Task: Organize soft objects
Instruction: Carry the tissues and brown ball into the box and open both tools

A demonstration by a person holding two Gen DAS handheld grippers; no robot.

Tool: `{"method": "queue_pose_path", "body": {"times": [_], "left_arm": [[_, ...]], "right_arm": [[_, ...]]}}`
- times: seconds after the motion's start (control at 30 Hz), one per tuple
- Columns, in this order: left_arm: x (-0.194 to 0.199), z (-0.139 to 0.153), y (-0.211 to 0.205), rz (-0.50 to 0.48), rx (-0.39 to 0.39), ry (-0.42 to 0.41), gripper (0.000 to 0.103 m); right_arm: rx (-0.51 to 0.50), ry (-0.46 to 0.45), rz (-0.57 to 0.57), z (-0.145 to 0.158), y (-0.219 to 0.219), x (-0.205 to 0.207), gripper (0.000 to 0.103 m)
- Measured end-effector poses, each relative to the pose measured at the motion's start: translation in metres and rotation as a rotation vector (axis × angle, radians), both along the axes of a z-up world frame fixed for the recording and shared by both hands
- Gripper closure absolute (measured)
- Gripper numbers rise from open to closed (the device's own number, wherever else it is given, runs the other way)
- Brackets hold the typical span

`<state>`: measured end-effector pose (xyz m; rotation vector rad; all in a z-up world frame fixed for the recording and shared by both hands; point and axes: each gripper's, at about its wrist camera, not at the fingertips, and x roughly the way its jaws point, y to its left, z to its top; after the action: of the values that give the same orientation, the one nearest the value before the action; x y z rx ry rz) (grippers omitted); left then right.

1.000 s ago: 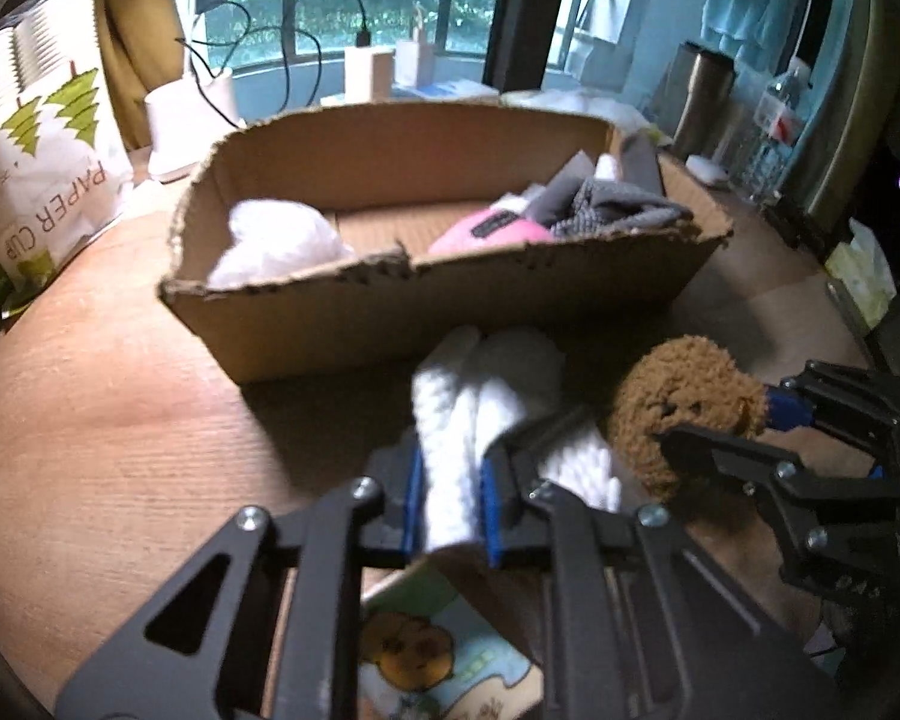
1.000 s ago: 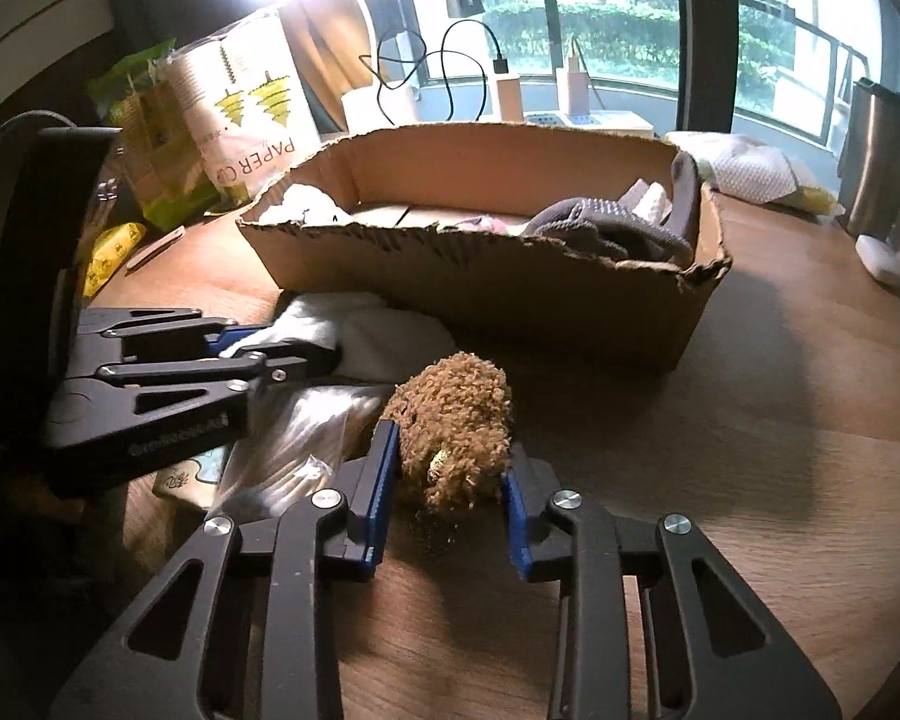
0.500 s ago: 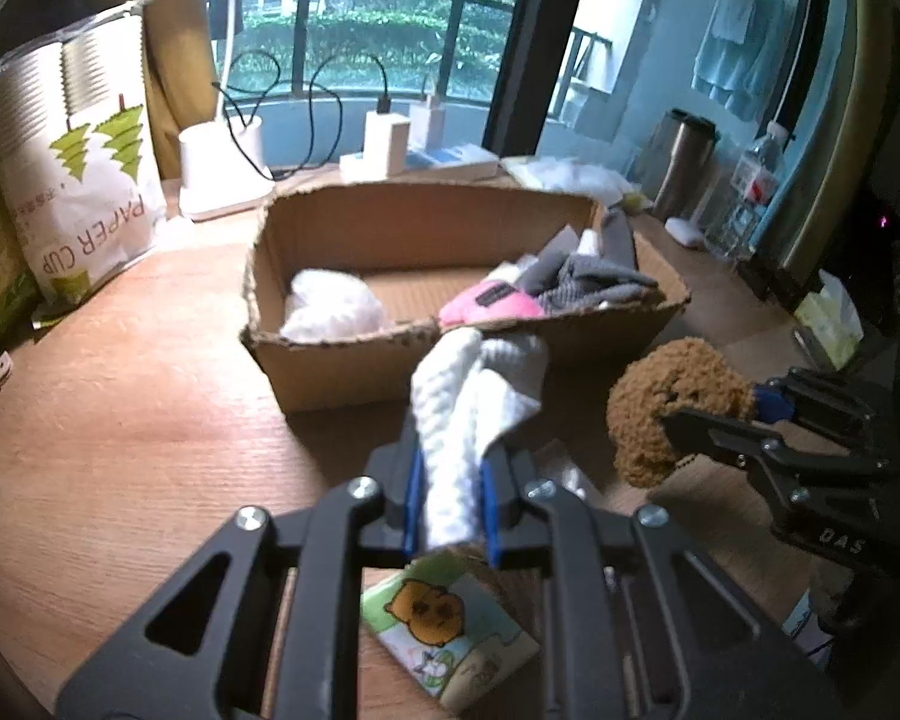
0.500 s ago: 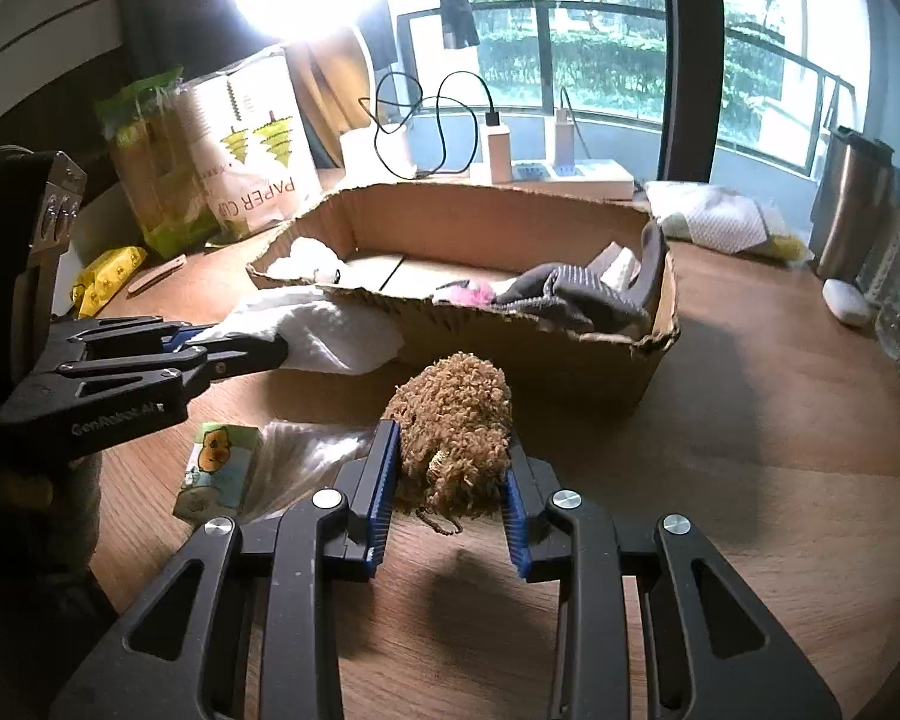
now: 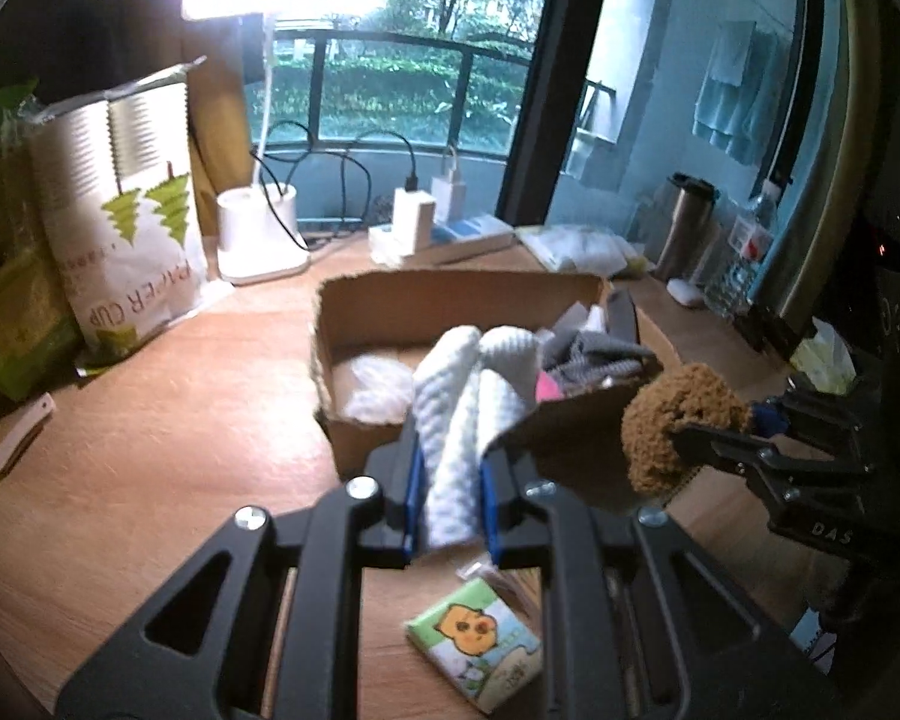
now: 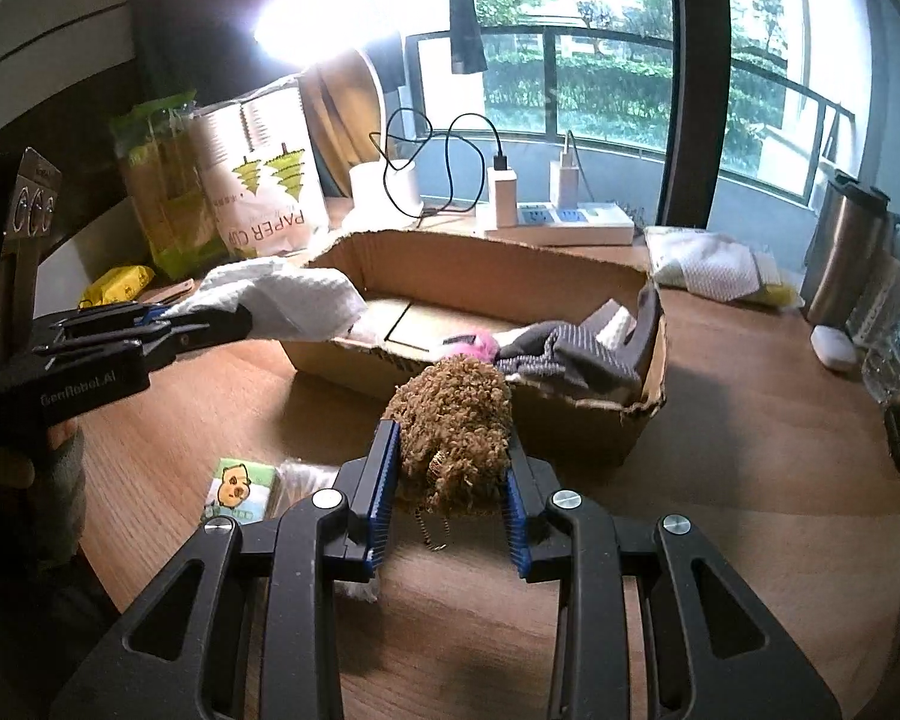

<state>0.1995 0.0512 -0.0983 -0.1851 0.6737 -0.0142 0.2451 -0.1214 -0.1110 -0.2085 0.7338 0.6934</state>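
Note:
My left gripper (image 5: 448, 495) is shut on a white knitted cloth (image 5: 462, 408), held in the air in front of the cardboard box (image 5: 450, 294). From the right wrist view the same white cloth (image 6: 282, 300) hangs over the box's left front corner, with the left gripper (image 6: 222, 324) beside it. My right gripper (image 6: 448, 480) is shut on a brown fuzzy plush (image 6: 456, 420), lifted off the table near the cardboard box (image 6: 480, 264). That brown plush (image 5: 678, 420) shows at the right of the left wrist view. Inside the box lie grey socks (image 6: 570, 348), a pink item (image 6: 471, 343) and a white fluffy item (image 5: 372, 387).
A small tissue pack with a cartoon face (image 5: 477, 639) lies on the wooden table (image 5: 150, 450) with a clear wrapper (image 6: 297, 480) beside it. A paper-cup bag (image 5: 120, 228), a lamp base (image 5: 258, 234), a power strip with chargers (image 6: 558, 222) and a steel flask (image 6: 846, 252) stand behind.
Both grippers have risen off the table with the white cloth and the brown plush; the box now appears lower and farther, and the tissue pack lies uncovered below.

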Motion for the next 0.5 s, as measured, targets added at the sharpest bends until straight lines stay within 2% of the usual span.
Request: {"method": "queue_pose_path", "body": {"times": [0.5], "left_arm": [[0.014,0.017,0.026,0.037,0.013,-0.056,0.087]], "right_arm": [[0.012,-0.027,0.032,0.013,0.015,0.018,0.070]]}}
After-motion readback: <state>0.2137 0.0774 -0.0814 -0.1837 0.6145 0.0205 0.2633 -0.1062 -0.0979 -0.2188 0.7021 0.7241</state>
